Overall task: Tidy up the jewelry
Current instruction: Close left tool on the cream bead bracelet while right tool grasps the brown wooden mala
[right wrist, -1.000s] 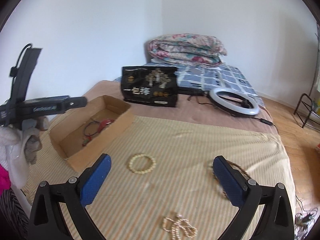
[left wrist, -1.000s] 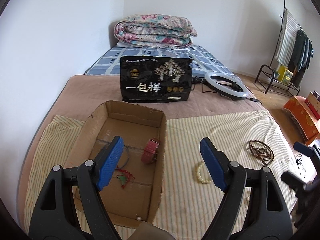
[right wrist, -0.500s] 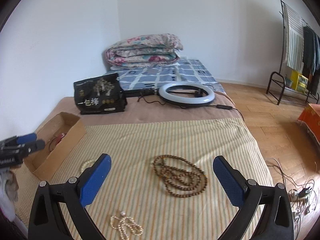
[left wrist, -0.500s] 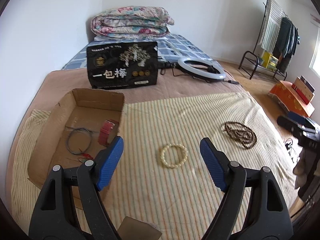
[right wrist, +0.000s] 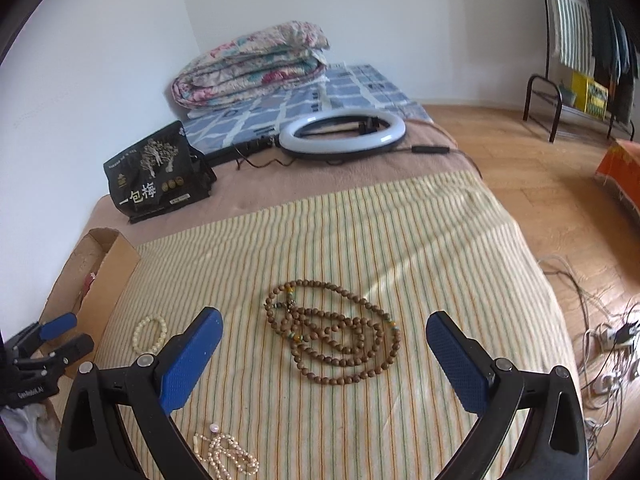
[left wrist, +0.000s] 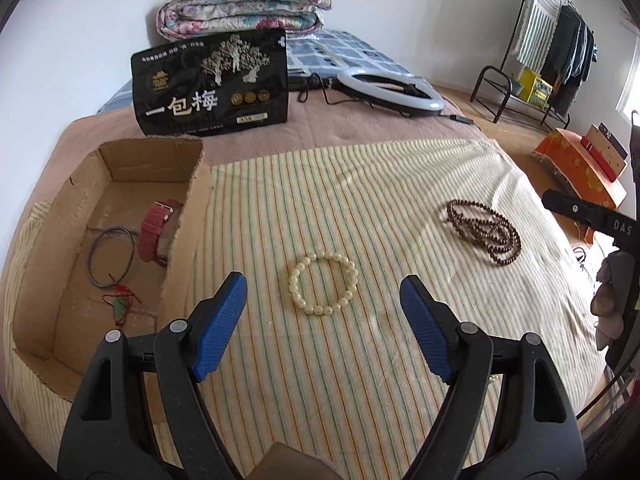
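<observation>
From the left wrist camera, the left gripper (left wrist: 322,312) hangs above the striped cloth (left wrist: 360,184) with its blue pads spread wide and nothing between them. Just ahead of the gap lies a cream bead bracelet (left wrist: 323,283), flat on the cloth. To its left stands an open cardboard box (left wrist: 188,216), its near wall just beside the left pad. Inside the box lie a red watch strap (left wrist: 154,232), a thin dark cord loop (left wrist: 111,255) and a small green pendant on red thread (left wrist: 120,307). Off to the right, well apart from the bracelet, a brown bead necklace (left wrist: 484,232) lies coiled on the cloth. Behind the box a black snack bag (left wrist: 212,84) stands upright, with a ring light (left wrist: 390,88) lying beside it and a folded quilt (left wrist: 240,4) farther back.

From the right wrist camera, the right gripper (right wrist: 324,350) is likewise wide open and empty, poised over the cloth. The brown bead necklace (right wrist: 332,330) lies between and just beyond its pads, looped over itself. The cream bracelet (right wrist: 150,334) rests to the left, near the box (right wrist: 100,276). A pearl strand (right wrist: 226,454) lies bunched at the lower edge, close under the left pad. The left gripper (right wrist: 64,334) shows at the far left.
</observation>
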{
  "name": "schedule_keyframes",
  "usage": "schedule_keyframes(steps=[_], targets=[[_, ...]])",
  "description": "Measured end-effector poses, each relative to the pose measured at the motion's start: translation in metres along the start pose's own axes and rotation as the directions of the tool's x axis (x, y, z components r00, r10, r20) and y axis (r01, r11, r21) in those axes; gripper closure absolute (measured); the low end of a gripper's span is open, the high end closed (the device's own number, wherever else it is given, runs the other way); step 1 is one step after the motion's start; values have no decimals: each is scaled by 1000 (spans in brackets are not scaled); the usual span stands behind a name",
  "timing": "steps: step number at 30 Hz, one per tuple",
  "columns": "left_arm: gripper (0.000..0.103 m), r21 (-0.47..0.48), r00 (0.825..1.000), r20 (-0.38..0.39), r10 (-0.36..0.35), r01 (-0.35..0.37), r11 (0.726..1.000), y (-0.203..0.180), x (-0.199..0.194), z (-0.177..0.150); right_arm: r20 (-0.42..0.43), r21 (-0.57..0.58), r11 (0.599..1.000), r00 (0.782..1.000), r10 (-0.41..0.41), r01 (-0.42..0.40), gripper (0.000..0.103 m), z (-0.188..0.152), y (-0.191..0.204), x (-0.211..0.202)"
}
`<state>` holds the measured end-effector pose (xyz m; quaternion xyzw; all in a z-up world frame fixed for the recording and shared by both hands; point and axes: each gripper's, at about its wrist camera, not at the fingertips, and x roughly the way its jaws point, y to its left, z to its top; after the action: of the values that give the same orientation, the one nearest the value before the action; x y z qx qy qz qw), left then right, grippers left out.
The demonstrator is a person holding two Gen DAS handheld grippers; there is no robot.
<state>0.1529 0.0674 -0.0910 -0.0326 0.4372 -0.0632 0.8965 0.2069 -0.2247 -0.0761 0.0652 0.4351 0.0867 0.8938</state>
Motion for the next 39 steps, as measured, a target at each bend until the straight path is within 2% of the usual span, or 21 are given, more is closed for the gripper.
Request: schedule_keyframes(steps=[5,13,14,15,18,19,21,22,29,34,39], targets=[[22,-17,998,-53,-24,23,1000,4,20,-5,-49,46,999,999,-11,13,0,-3,-13,18],[22,22,998,-44,-40,41,999,-4,32,-4,-128,124,990,991,-44,60,0,-7,-26,45],[24,36,998,-42,-42,44,998,-6,33,-4,-132,131,989,990,-46,63,0,-7,-28,47],[30,48,998,-43,-43,45,998,-9,35,-4,-137,135,989,989,-48,67,0,-7,-29,50],[37,72,997,-61,-52,57,996,-13,42,-5,-148,151,985,987,-61,84,0,-7,-32,56],[38,74,996,-65,-53,58,996,-14,44,-5,-156,161,983,986,-64,90,0,-8,-34,59],[47,70,995,-81,-60,66,995,-13,50,-6,-171,186,978,984,-60,91,0,-9,-37,64],[48,66,994,-92,-65,71,995,-13,54,-6,-177,200,976,983,-54,90,0,-9,-39,67],[48,88,991,-119,-65,76,993,-19,69,-6,-200,254,963,979,-43,94,0,-9,-46,81],[48,84,990,-129,-60,71,994,-19,75,-6,-199,244,964,978,-56,105,0,-9,-44,83],[48,90,991,-119,-58,69,994,-19,72,-5,-199,236,968,979,-35,83,0,-9,-43,81]])
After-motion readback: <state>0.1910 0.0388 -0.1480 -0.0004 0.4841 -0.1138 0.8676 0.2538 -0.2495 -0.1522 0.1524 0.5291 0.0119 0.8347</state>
